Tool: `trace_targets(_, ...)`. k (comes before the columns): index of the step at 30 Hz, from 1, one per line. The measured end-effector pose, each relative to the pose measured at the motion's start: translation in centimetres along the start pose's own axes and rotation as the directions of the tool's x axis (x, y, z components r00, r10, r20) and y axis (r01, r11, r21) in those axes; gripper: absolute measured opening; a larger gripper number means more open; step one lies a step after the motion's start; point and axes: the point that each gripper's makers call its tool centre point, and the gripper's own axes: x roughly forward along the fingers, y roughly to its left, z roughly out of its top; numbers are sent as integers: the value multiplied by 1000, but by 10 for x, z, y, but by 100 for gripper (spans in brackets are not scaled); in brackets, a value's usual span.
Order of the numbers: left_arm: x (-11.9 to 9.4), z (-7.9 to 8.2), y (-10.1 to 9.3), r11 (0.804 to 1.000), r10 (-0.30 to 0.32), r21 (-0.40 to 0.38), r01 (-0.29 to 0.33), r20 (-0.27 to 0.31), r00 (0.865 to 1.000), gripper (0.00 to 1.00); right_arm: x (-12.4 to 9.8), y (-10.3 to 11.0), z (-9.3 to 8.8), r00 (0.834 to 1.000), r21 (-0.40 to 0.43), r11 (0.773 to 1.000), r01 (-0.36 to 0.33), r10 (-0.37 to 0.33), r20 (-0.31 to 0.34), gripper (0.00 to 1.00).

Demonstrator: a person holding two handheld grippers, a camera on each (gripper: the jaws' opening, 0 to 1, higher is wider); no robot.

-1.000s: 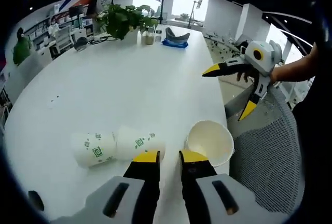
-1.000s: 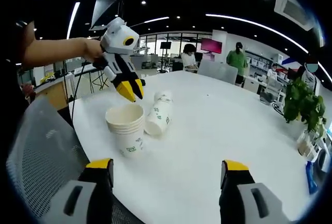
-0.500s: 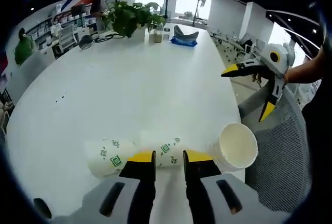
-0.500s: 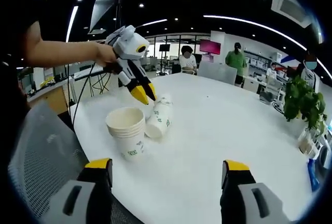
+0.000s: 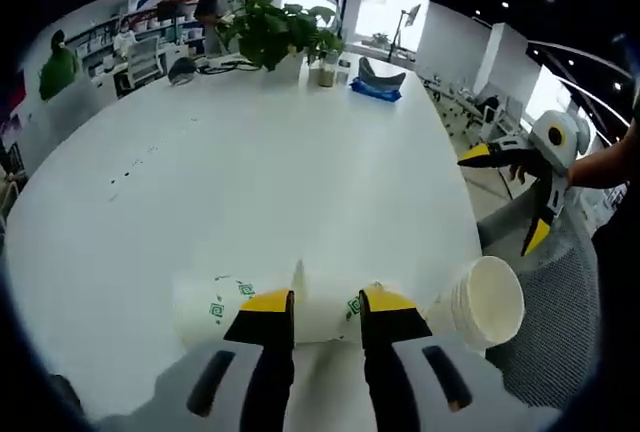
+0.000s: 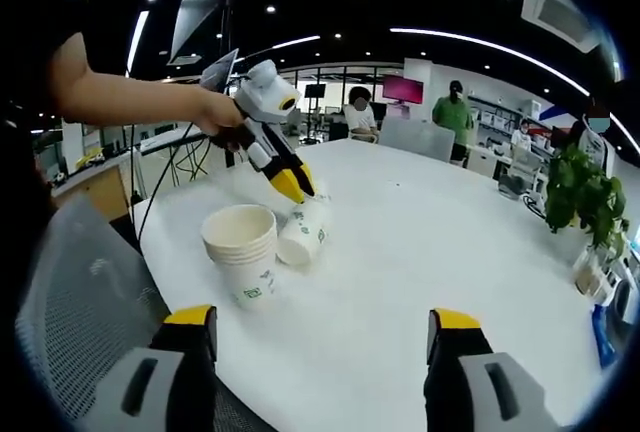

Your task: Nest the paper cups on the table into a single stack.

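In the left gripper view we see our left gripper low over the near edge of the round white tabletop, its yellow-tipped jaws narrowly parted and set against the white paper cups with green print lying on their sides — whether they actually pinch a cup we cannot tell. Just to the right, at the tabletop's edge, stands the upright stack of nested white paper cups. Further right, a bare forearm holds our right gripper off the table beside a grey mesh chair — jaws spread wide. In the right gripper view those jaws stand far apart.
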Motion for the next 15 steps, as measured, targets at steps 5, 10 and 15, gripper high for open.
trace_targets(5,5,-5,2,1000,-7,-8,6,-19,1000,20,0,-1,0,1000,0,1000,2,-2,1,87)
trace_targets(10,8,-14,-3,1000,-17,-8,16,-57,998,17,0,-1,0,1000,-1,1000,2,-2,1,87)
trace_targets(15,7,-21,-3,997,-22,-77,19,-38,999,15,1,-2,-3,1000,-6,1000,1,-1,-6,86)
